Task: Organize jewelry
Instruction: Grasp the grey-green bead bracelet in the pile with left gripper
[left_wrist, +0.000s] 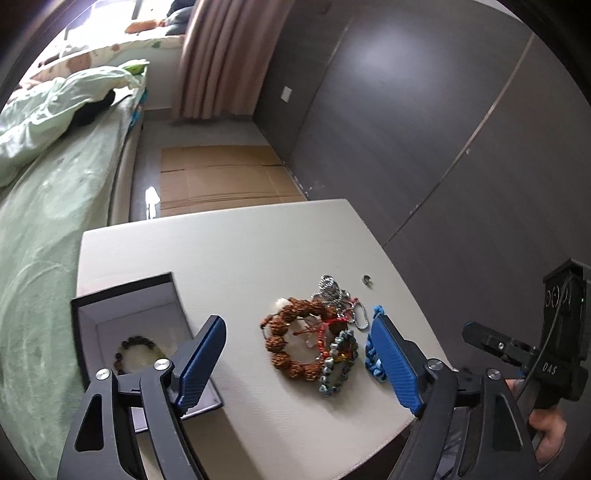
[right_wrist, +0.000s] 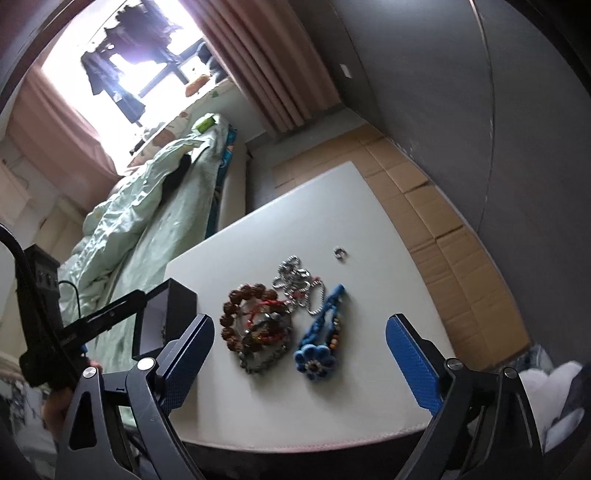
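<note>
Several bracelets heaped on the table, both grippers wide and empty

Several pieces of jewelry lie bunched near the middle of the white table (left_wrist: 229, 243). A bracelet of large brown beads (left_wrist: 291, 343) forms a ring, with red cord (left_wrist: 321, 328) tangled across its centre. A grey-blue stone bracelet (left_wrist: 338, 365) overlaps its lower right side. Just beyond the pile lies a silver chain (left_wrist: 334, 293), and a blue braided bracelet (right_wrist: 325, 332) ending in a knitted flower lies beside the pile on the right. A small ring (left_wrist: 366, 279) sits alone, apart from the pile, towards the far right of the table.

At the left edge of the table stands an open black box (left_wrist: 125, 317) with a pale lining; a dark bead bracelet (left_wrist: 138, 345) lies inside it.

The left gripper (left_wrist: 299, 358) hangs over the pile with its blue pads spread wide, one over the box, the other beside the blue braid, gripping nothing. The right gripper (right_wrist: 299, 354) is likewise spread wide above the near table edge, empty, with the pile between its fingers in view.

Past the table are a bed with a green quilt (right_wrist: 147, 206), flattened cardboard (left_wrist: 225, 177) on the floor, pink curtains (left_wrist: 218, 55) and a grey wall.
</note>
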